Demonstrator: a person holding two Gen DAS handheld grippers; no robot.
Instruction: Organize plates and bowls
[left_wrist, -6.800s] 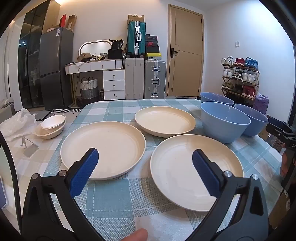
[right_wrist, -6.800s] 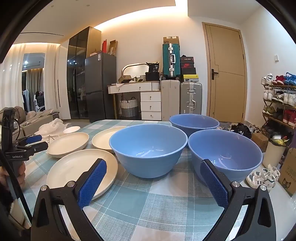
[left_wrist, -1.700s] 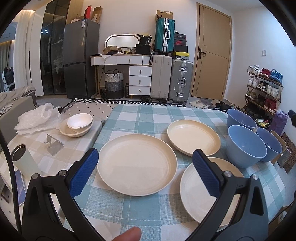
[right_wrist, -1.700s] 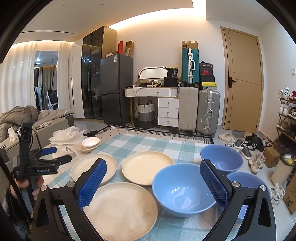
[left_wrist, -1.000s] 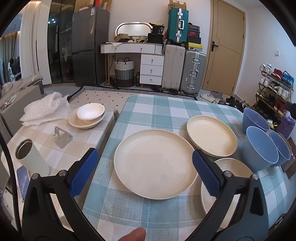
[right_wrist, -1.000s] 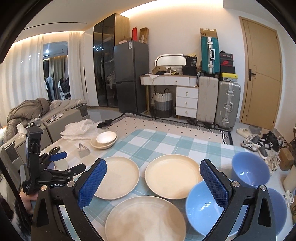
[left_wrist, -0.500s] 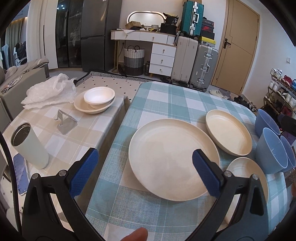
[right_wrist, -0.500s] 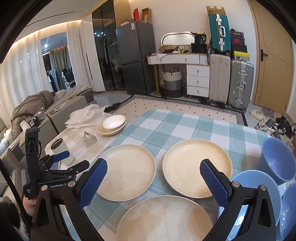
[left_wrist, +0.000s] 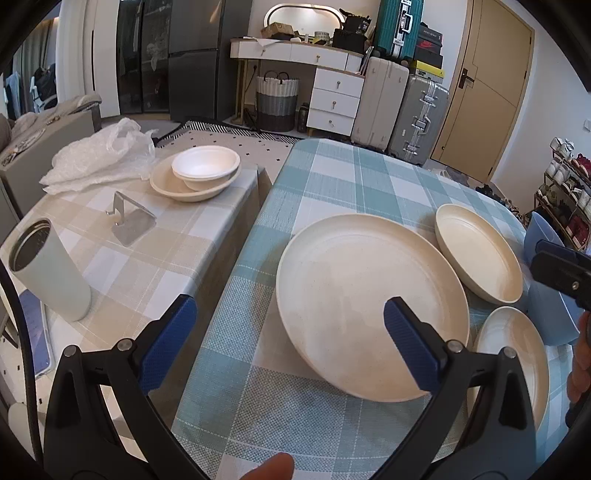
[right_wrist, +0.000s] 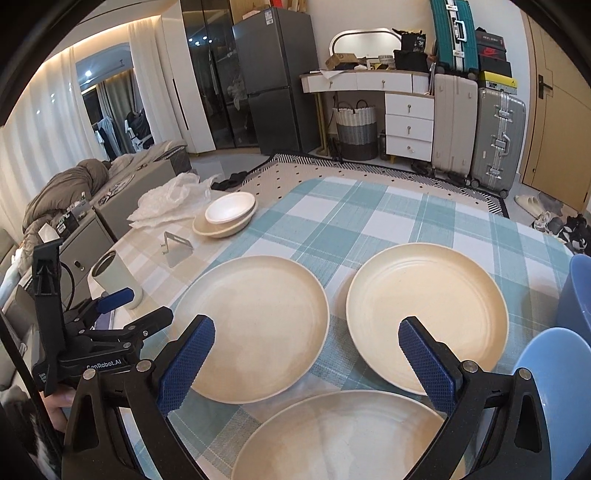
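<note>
From the left wrist view, the left gripper (left_wrist: 291, 325) hangs with its blue pads spread wide and nothing between them, above the near left part of the checked table (left_wrist: 369, 173). The large cream plate (left_wrist: 369, 306) lies flat just ahead, its near left rim partly between the pads; a smaller cream plate (left_wrist: 480, 251) sits to its far right and a third plate (left_wrist: 517, 350) to its near right, all close but apart. These plates look rigid, light and smooth, probably a matte composite rather than china, so they should slide easily on the cloth; the raised rim is the only place to pinch, one pad under the lip and one on top. This view alone shows the side table (left_wrist: 177, 236) to the left clearly, with its tumbler (left_wrist: 48, 273) and stacked white bowls (left_wrist: 203, 170). From the right wrist view, the right gripper (right_wrist: 306, 365) is likewise agape and empty, poised over the gap between the left plate (right_wrist: 255, 325) and the far right plate (right_wrist: 428, 314), with the nearest plate (right_wrist: 340, 435) below. Only here do the blue bowls (right_wrist: 554, 384) show their rims at the right edge, and the other gripper appears whole at the left.
</note>
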